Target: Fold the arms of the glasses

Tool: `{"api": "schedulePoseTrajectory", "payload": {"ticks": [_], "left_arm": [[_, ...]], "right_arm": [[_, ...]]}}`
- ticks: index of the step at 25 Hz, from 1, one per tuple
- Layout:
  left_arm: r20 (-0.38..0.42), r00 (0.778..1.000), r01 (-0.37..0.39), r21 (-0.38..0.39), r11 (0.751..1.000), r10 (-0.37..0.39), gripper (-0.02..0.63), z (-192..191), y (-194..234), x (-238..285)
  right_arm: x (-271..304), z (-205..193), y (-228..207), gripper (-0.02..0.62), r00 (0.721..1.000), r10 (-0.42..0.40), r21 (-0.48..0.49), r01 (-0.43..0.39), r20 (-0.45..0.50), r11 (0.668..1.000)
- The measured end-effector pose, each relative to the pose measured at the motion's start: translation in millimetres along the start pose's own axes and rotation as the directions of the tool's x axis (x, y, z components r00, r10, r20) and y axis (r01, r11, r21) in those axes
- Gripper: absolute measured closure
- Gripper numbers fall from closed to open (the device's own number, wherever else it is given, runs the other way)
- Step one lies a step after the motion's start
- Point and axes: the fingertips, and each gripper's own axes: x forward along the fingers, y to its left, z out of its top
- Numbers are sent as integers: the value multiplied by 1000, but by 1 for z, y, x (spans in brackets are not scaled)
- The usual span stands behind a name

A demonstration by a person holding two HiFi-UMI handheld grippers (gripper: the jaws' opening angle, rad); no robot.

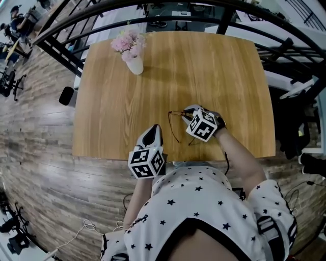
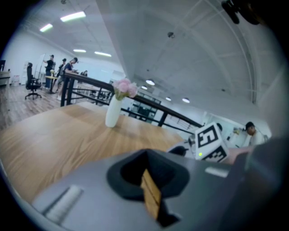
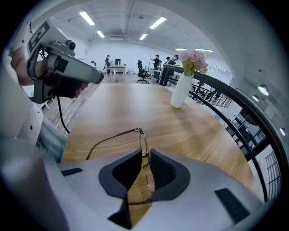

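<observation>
Thin wire-framed glasses (image 1: 173, 124) lie near the front edge of the wooden table (image 1: 204, 66), their arms unfolded. My right gripper (image 1: 187, 113) points steeply down at them from the right. In the right gripper view the front frame of the glasses (image 3: 143, 140) runs between the pads, and the right gripper (image 3: 145, 158) is shut on it while one arm sticks out to the left. My left gripper (image 1: 154, 130) hovers at the table's front edge, just left of the glasses. The left gripper (image 2: 146, 171) is shut with nothing in it.
A white vase (image 1: 135, 63) of pink flowers stands at the table's far left corner. A black railing (image 1: 239, 15) runs behind the table. Wooden floor (image 1: 35, 132) lies to the left. People and office chairs are far off in the room.
</observation>
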Motion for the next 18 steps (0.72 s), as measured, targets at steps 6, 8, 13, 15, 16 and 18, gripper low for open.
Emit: {"api": "schedulePoseTrajectory", "payload": {"ticks": [6,8,13,15,16,18], "left_arm": [[2,1000,-26,-7,1000,26,598,-5,6,-3],[-1,999,-34,-8,999,34,598,-8,10,-6],[-2,999,-36,-9,999,36,599,-8,12,-9],[-2,999,-33,-6,999,33,598,-8,11,-9],[-2,1000,-31,-4,1000,31,599,-8,10,-8],[0,1000,-26,2,1000,26,599,-7,7,-7]], "right_arm": [[21,-11,-6,572,994,22,-107,-33,-109,994],[25,-12,-8,572,992,16,-128,-33,-127,991],[31,-10,-7,572,987,30,-156,-56,-160,986],[32,-10,-6,573,984,33,-187,-66,-174,980],[32,-10,-5,574,984,33,-197,-69,-178,978],[31,-11,-5,574,984,25,-199,-60,-174,978]]}}
